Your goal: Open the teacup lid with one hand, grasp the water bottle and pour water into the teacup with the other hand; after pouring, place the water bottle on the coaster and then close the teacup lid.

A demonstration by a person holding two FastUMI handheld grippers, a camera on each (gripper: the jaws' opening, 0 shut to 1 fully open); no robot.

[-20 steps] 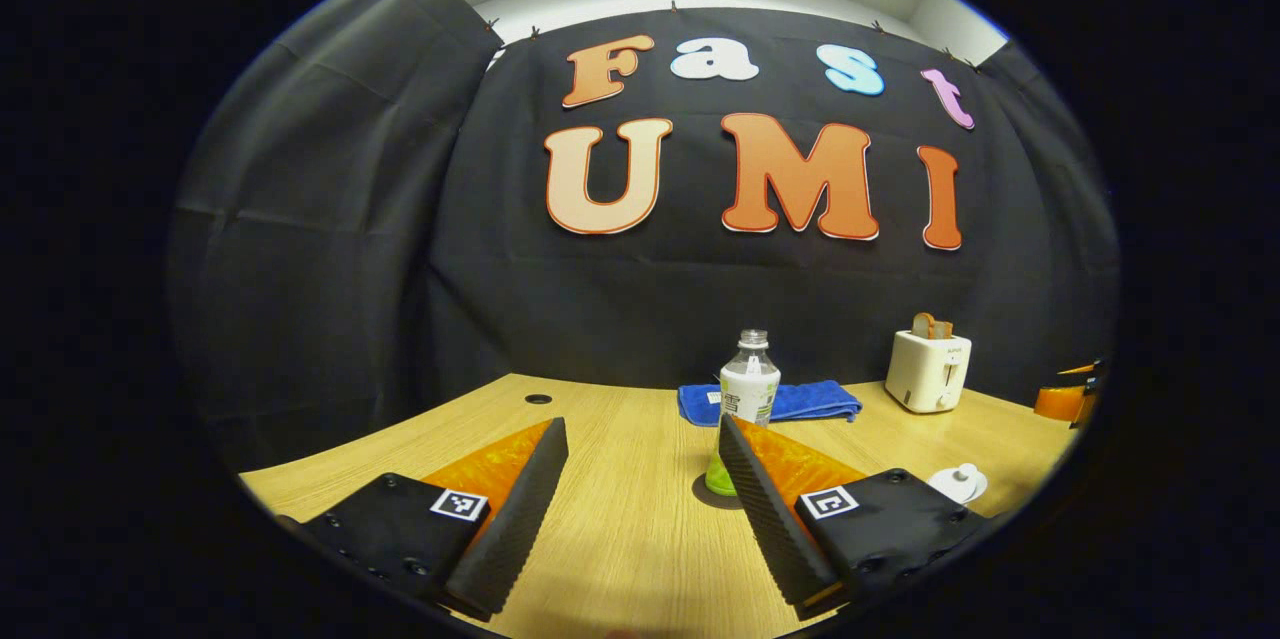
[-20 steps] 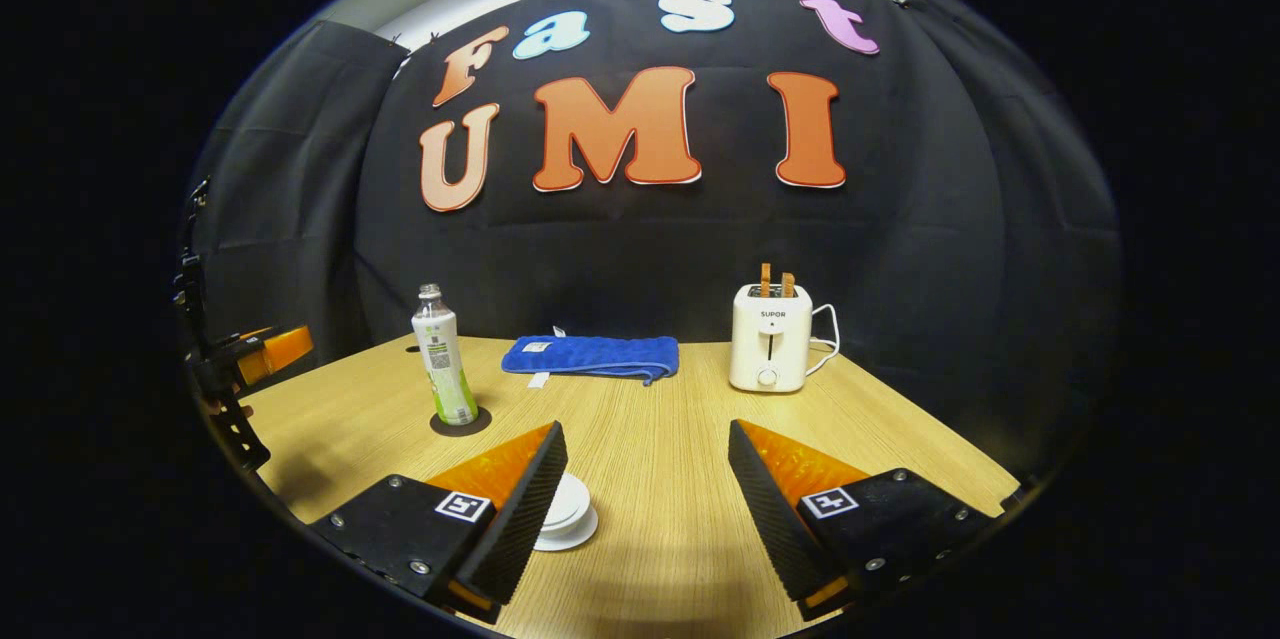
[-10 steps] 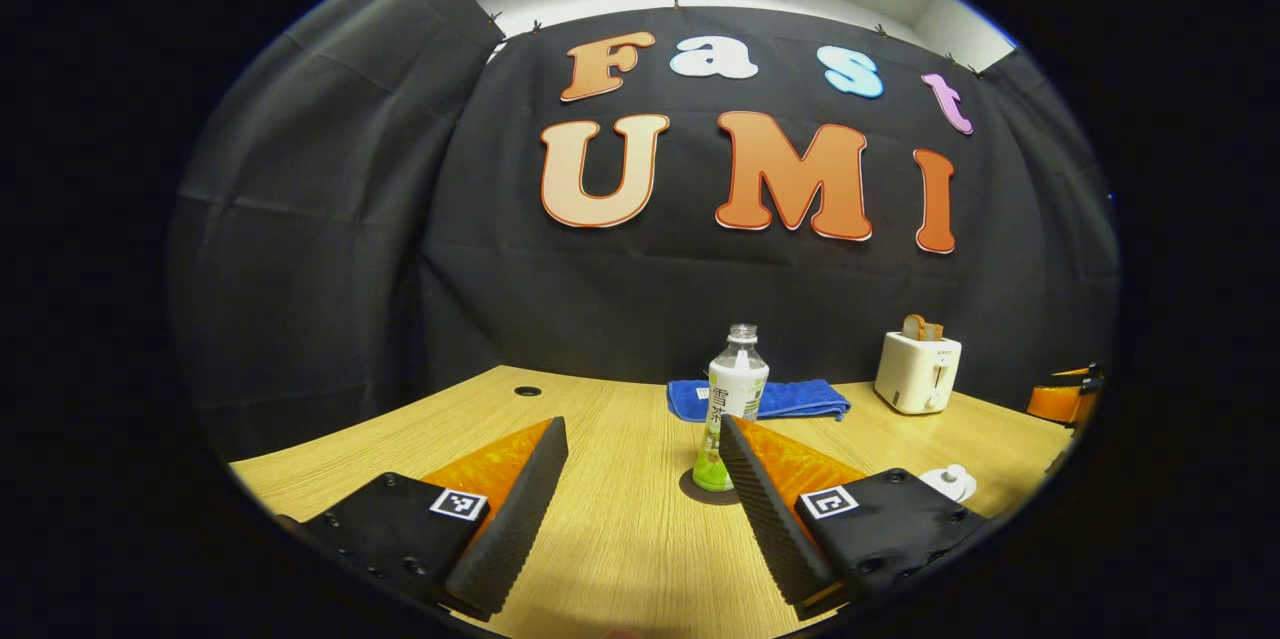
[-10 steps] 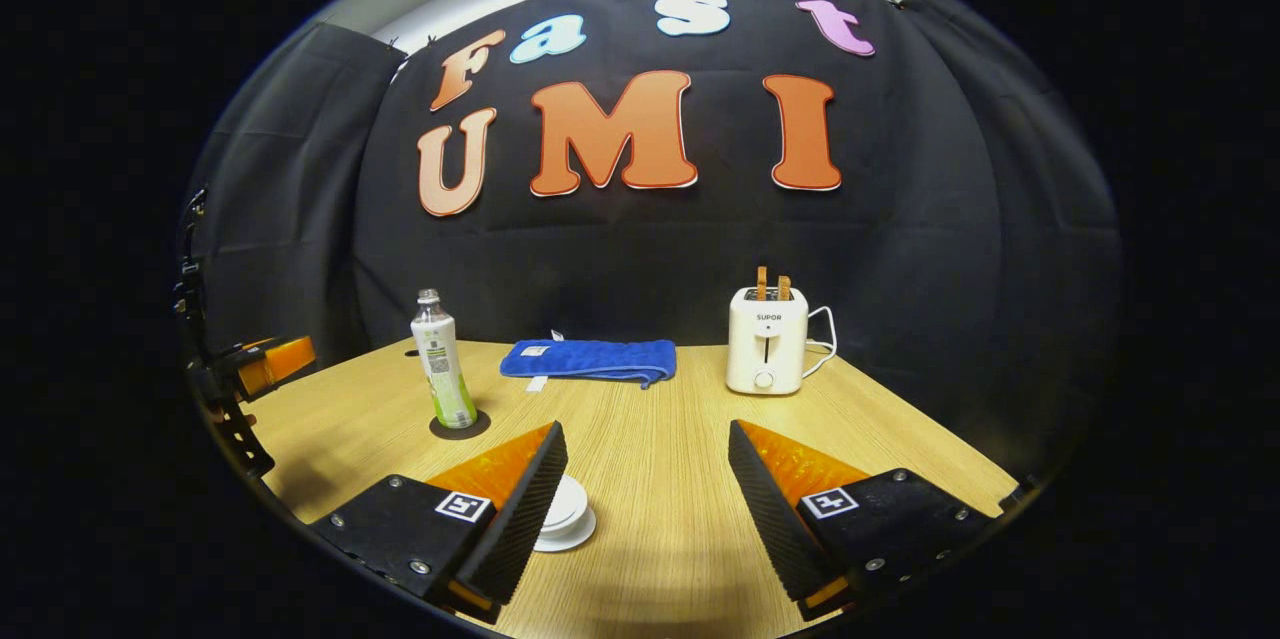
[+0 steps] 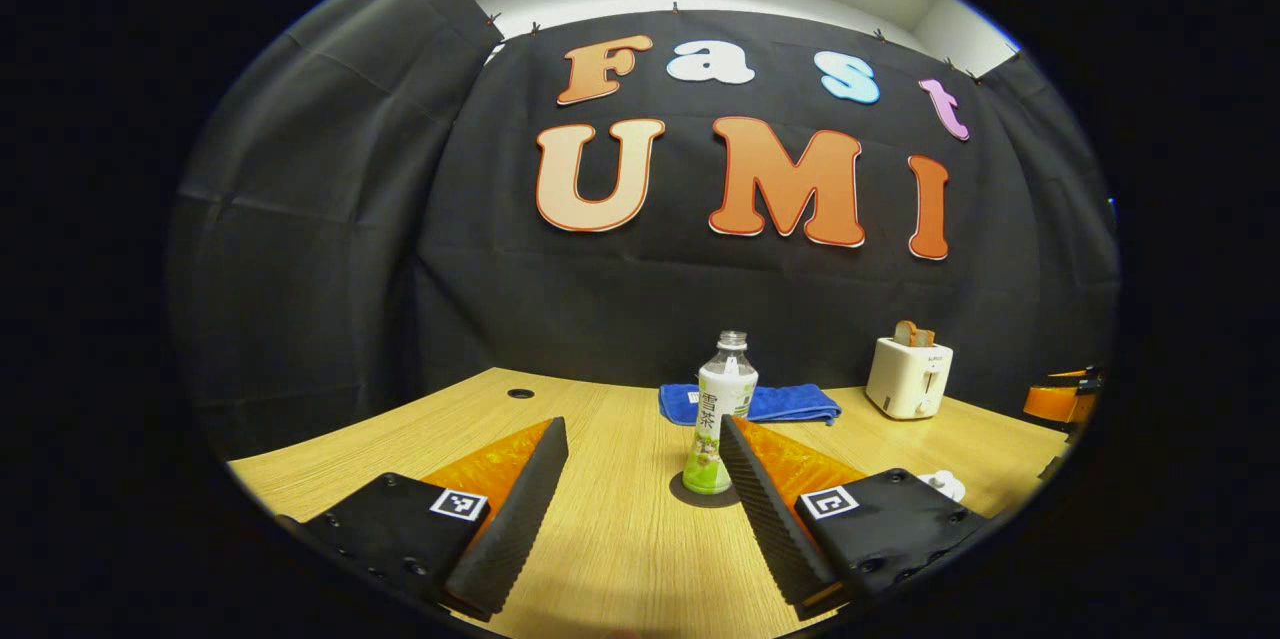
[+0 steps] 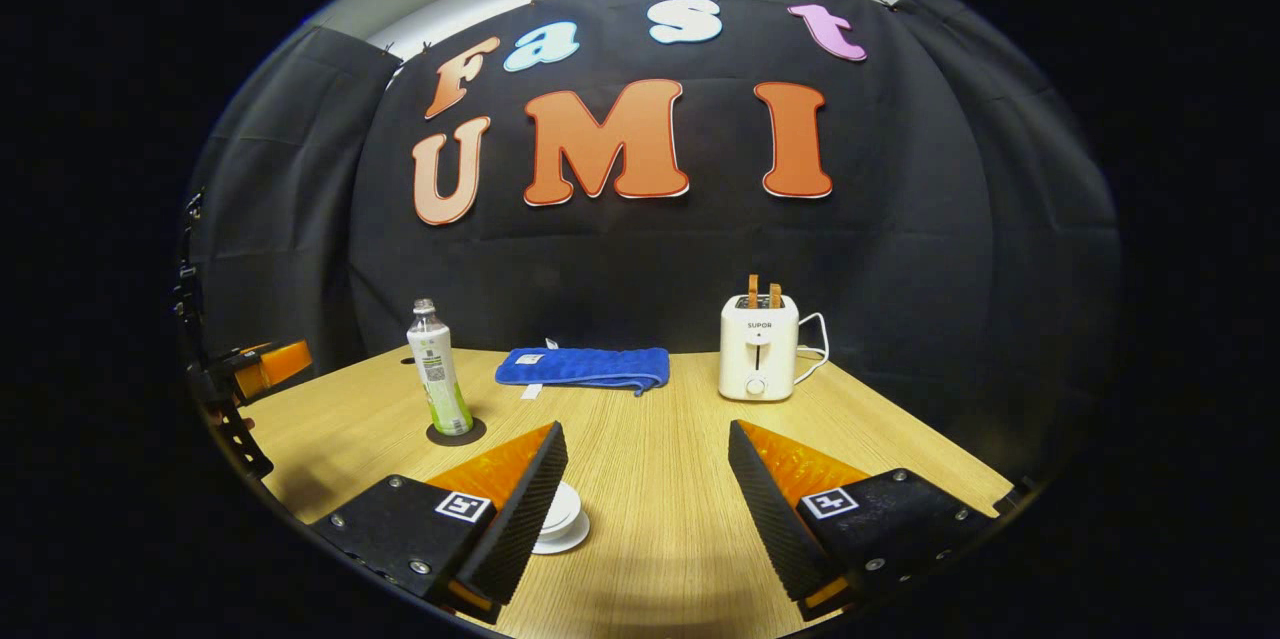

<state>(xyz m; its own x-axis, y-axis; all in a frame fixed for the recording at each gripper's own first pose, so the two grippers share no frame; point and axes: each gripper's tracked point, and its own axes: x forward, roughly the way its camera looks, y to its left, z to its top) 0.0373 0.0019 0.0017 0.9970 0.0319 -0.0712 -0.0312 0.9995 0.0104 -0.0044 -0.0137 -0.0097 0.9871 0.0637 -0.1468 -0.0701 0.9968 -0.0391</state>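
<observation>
The water bottle (image 5: 720, 409), clear with a white and green label and no cap, stands upright on a dark round coaster (image 5: 705, 493) just beyond my left gripper (image 5: 640, 489), which is open and holds nothing. In the right gripper view the same bottle (image 6: 438, 381) and coaster (image 6: 456, 433) sit at the left. The white teacup (image 6: 562, 517), lid on, rests on the table partly behind one finger of my open right gripper (image 6: 645, 494). That teacup (image 5: 942, 485) peeks out at the right of the left gripper view.
A folded blue towel (image 6: 585, 366) lies at the back of the wooden table (image 6: 660, 479), with a white toaster (image 6: 758, 347) holding toast to its right. The left gripper (image 6: 255, 369) shows at the left edge. The right gripper (image 5: 1065, 397) shows at the far right.
My left gripper has drawn back from the bottle, which now looks smaller and farther off. The right gripper has shifted back slightly. Both stay open.
</observation>
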